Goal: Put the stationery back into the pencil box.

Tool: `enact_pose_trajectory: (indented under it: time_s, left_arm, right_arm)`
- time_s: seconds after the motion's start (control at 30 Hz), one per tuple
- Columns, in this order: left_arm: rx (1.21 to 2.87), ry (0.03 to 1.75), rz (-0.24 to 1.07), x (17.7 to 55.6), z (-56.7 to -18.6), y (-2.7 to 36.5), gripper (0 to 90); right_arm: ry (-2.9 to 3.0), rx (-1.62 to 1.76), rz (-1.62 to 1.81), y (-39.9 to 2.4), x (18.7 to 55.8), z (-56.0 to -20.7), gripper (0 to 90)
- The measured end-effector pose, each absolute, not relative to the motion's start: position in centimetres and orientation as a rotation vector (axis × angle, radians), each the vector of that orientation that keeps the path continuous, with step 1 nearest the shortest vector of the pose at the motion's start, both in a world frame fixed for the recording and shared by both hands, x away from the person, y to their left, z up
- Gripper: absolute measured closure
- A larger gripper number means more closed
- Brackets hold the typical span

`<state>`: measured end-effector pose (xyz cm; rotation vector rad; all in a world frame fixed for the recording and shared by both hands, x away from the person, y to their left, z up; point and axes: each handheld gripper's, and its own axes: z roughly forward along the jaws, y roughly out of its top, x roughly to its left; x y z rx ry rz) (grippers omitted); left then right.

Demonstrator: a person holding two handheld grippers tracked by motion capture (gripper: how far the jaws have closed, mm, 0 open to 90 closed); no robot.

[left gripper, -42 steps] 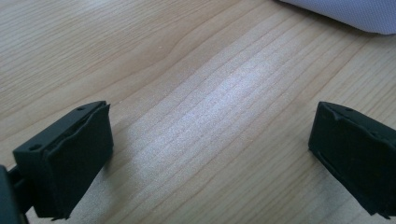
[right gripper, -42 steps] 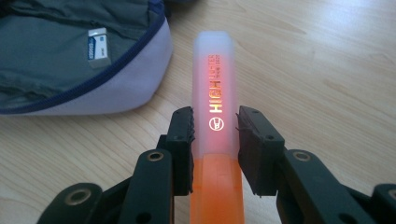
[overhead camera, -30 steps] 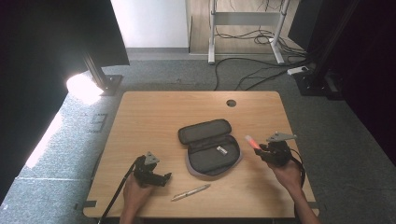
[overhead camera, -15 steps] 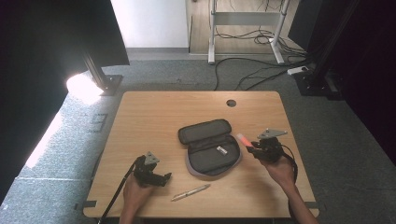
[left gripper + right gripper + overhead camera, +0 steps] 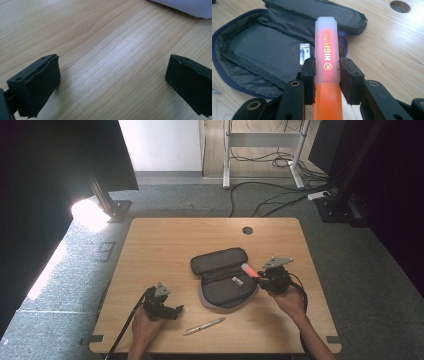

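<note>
At the near left of the wooden table point(image 5: 165, 245), the left gripper point(image 5: 176, 311) rests low with its jaws spread wide over bare wood, a pen point(image 5: 203, 326) lying just to its right; in the middle the open pencil case point(image 5: 220, 292) holds a small silver item point(image 5: 237, 281) in its dark lining. Right of it, the right gripper point(image 5: 259, 276) hangs clenched on an orange highlighter point(image 5: 327, 60), whose capped end points over the case's right edge; grey carpet and trailing cables lie beyond the far side.

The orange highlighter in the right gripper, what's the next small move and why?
Probably carry the highlighter a little further over the open pencil case and lower it in. The right gripper holds it firmly, its tip above the case's rim, and the compartment has room beside a small item.
</note>
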<state>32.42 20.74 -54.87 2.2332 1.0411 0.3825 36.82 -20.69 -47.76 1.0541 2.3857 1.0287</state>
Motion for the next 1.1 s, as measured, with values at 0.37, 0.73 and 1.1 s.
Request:
enact_pose_trajectory:
  time_s: [0.37, 0.73, 1.1]
  left_arm:
    - [2.233, 1.041, 0.382, 32.4, -54.9, 20.7, 0.0]
    - [2.231, 1.042, 0.382, 32.4, -54.9, 20.7, 0.0]
    - [2.231, 1.043, 0.383, 32.4, -54.9, 20.7, 0.0]
  right_arm:
    - [2.435, 0.987, 1.034, -18.2, 37.2, -48.2, 65.6]
    - [2.475, 0.935, 1.037, -15.9, 37.4, -48.8, 65.6]
    - [2.516, 0.875, 1.037, -13.8, 37.6, -49.9, 65.5]
